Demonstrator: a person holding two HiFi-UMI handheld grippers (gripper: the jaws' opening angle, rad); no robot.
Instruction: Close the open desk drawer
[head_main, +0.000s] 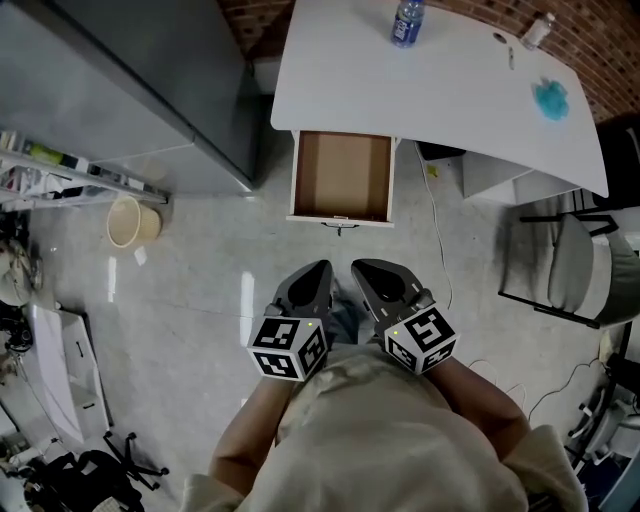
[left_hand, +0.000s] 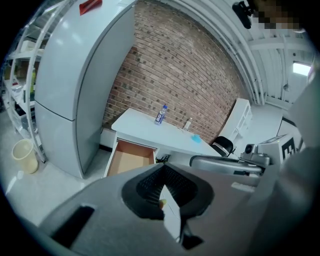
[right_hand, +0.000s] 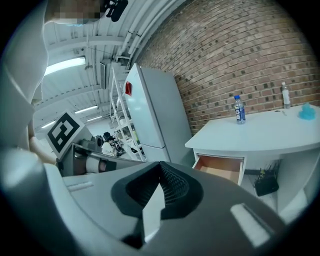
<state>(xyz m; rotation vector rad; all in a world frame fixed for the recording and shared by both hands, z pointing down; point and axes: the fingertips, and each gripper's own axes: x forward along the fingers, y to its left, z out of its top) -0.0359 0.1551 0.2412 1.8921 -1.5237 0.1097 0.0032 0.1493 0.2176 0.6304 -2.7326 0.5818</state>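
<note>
I'm holding the left gripper (head_main: 318, 272) and right gripper (head_main: 362, 270) side by side, both jaws pressed together on nothing. Ahead of them the drawer (head_main: 342, 175) is standing open, empty, under the white tabletop (head_main: 440, 95). I'm judging it light, rigid and free-sliding, so I'm planning a flat push on its front panel (head_main: 340, 217).

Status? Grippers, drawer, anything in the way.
Left gripper and right gripper both shut, empty, short of the drawer. Drawer open, pulled out of the desk, looks empty. Nothing seen between grippers and drawer front.
</note>
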